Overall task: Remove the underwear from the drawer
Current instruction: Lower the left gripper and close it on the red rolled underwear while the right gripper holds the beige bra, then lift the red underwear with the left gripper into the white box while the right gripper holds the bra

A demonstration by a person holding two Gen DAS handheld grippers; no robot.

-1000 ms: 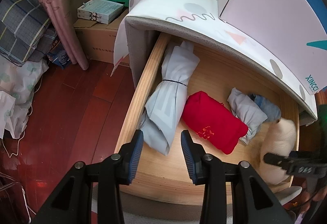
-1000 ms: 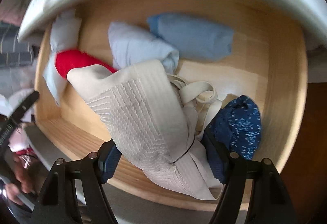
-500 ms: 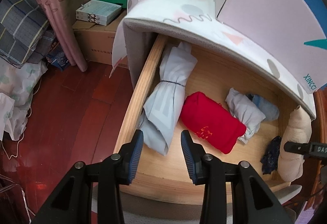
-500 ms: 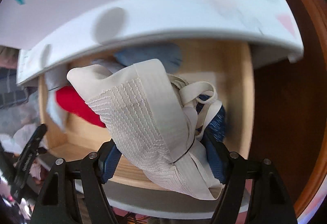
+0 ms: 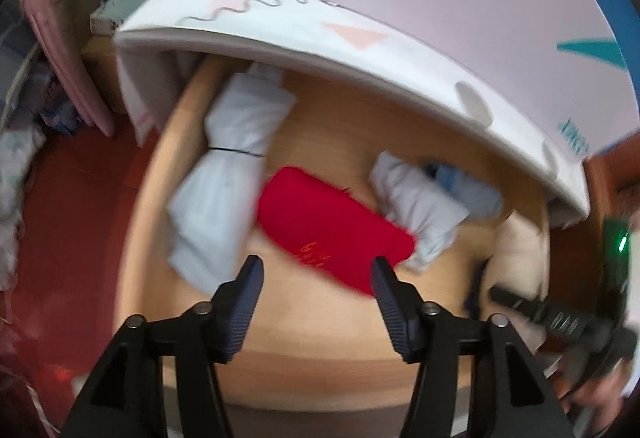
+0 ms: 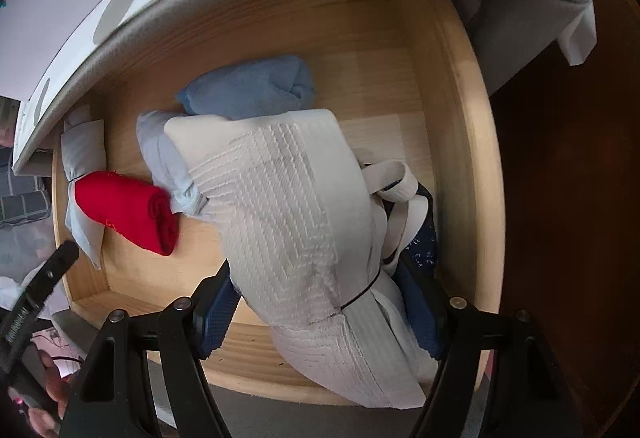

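Note:
The wooden drawer (image 5: 136, 238) stands pulled out. My left gripper (image 5: 317, 270) hovers over its front part with nothing between its fingers, and its jaws are opening. Just beyond its tips lies a red rolled garment (image 5: 332, 230). My right gripper (image 6: 320, 298) is shut on a cream ribbed underwear bundle (image 6: 288, 206) tied with a thin black band, held above the drawer's right end. In the left wrist view, the right gripper (image 5: 552, 318) and the cream bundle (image 5: 516, 250) show at the right edge.
Inside the drawer lie a pale grey banded bundle (image 5: 228, 178), a pale blue bundle (image 5: 420, 206), a blue roll (image 6: 248, 90) and a dark blue patterned piece (image 6: 424, 246). A white patterned cover (image 5: 320, 30) overhangs the drawer's back. Red-brown floor (image 5: 72, 218) lies to the left.
My left gripper's jaws have widened and it has shifted right, toward the red roll. My right gripper has lifted the cream bundle off the drawer floor and turned with it.

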